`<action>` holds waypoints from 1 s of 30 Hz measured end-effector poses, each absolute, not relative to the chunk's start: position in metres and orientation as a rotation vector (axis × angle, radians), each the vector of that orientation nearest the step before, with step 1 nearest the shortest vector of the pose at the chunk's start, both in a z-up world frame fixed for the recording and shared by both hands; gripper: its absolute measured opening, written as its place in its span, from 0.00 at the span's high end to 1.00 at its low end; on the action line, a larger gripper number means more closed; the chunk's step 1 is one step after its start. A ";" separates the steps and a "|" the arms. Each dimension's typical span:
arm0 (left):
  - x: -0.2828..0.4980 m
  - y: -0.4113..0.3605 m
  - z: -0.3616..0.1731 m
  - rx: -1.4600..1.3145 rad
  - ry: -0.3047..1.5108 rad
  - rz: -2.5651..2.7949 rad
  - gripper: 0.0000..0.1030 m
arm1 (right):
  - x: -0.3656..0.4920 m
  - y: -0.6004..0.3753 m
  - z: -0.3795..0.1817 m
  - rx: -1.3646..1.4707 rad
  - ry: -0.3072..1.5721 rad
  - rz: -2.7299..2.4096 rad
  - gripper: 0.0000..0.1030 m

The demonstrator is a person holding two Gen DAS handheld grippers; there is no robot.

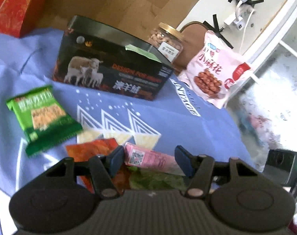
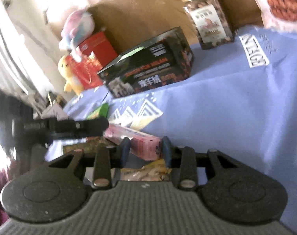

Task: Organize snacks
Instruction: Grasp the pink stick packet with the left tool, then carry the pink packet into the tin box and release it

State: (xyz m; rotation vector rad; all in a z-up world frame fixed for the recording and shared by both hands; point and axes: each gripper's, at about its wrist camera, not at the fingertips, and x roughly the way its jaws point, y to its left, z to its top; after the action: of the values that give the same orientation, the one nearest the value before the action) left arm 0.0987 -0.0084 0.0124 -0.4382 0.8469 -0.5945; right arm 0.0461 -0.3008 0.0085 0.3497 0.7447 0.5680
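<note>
While right hand-held gripper clamps pink box, left released; black box beyond.

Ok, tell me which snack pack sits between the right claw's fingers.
The pink box, lying flat between the right claw fingers; the green packet and pink bag lie farther off.

**Clearance on the blue cloth**

Open cloth lies between the black box and the near clutter. The box, nut jar and pink bag block the far edge. Green packet sits left. Pink box and left gripper crowd the near side.
</note>
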 end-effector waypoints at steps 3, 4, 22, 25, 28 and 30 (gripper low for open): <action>0.097 0.005 0.020 -0.496 0.836 -0.595 0.45 | 0.038 -0.290 0.015 0.243 0.725 0.568 0.51; 0.098 0.009 0.024 -0.501 0.823 -0.587 0.45 | 0.036 -0.288 0.016 0.213 0.717 0.568 0.50; 0.110 -0.015 0.014 -0.433 0.888 -0.633 0.45 | 0.024 -0.278 0.020 -0.064 0.634 0.442 0.50; 0.111 -0.016 0.014 -0.430 0.889 -0.637 0.45 | 0.019 -0.277 0.022 -0.068 0.614 0.434 0.50; 0.114 -0.020 0.013 -0.427 0.898 -0.639 0.45 | 0.028 -0.274 0.018 -0.072 0.630 0.432 0.50; 0.114 -0.023 0.012 -0.423 0.897 -0.645 0.45 | 0.034 -0.272 0.014 -0.059 0.663 0.444 0.57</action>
State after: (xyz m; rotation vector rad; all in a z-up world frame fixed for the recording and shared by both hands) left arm 0.1137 -0.0231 0.0123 -0.4226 0.8965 -0.6450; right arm 0.0343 -0.2717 0.0142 -0.0588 0.6630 0.4437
